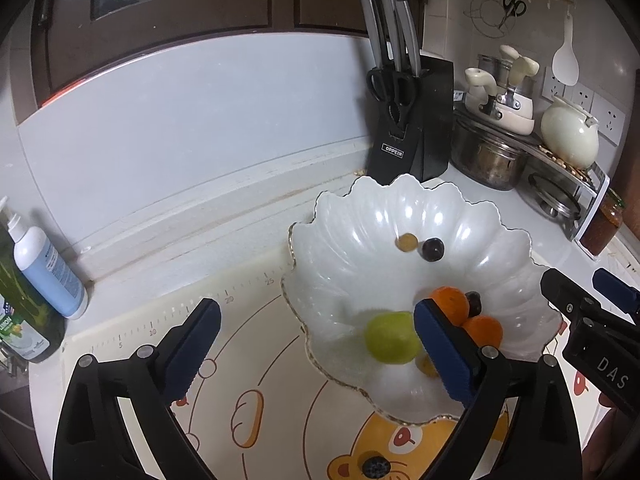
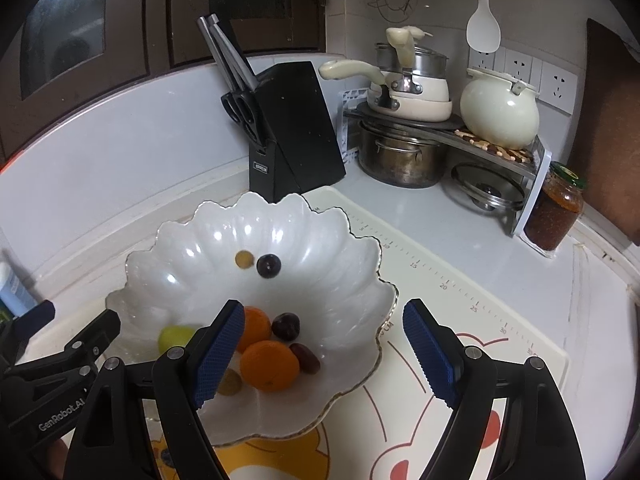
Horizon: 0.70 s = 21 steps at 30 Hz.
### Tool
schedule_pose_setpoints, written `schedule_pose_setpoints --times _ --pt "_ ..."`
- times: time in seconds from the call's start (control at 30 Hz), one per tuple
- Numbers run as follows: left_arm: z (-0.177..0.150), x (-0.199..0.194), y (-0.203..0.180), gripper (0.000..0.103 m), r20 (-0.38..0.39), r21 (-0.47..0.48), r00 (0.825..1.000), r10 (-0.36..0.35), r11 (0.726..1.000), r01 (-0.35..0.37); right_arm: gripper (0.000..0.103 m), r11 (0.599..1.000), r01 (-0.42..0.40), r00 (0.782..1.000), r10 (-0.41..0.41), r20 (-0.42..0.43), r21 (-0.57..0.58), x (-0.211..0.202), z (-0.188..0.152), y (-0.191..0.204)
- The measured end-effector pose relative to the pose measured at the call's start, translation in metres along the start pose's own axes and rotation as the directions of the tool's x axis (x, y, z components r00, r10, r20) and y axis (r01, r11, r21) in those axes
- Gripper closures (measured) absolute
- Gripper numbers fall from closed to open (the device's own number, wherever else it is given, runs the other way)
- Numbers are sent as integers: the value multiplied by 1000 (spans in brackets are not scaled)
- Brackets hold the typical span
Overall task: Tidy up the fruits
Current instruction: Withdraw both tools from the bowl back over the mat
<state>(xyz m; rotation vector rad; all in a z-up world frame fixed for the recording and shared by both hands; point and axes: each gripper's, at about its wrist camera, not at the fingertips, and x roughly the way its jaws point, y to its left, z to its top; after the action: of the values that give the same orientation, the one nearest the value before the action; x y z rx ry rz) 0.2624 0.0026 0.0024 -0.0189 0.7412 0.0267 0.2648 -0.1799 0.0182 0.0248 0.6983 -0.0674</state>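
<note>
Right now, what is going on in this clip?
A person is sorting fruit into a white scalloped bowl on a cartoon-bear mat. Both the left hand-held gripper and the right hand-held gripper are open and grip nothing. A blurred green fruit sits in the bowl between the left one's fingers. Two oranges, several dark fruits and a few small yellowish ones already lie in the bowl. One dark fruit is on the mat outside it.

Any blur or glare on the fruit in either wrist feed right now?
Left wrist view: the green fruit is smeared by motion blur, and bright glare spots sit on the white bowl. Right wrist view: the two oranges look soft, the bowl shows similar highlights, and fisheye distortion bends the counter edge.
</note>
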Motion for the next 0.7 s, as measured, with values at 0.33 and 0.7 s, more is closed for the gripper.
schedule_pose_setpoints --times 0.33,0.7 --pt "-16 -14 7 4 -9 -3 1000 -12 1000 12 21 999 -35 999 35 -8 3 -12 -13 6" --pt "-32 -30 8 4 -3 22 1000 -25 999 25 21 999 -37 999 37 -5 21 -22 -33 4"
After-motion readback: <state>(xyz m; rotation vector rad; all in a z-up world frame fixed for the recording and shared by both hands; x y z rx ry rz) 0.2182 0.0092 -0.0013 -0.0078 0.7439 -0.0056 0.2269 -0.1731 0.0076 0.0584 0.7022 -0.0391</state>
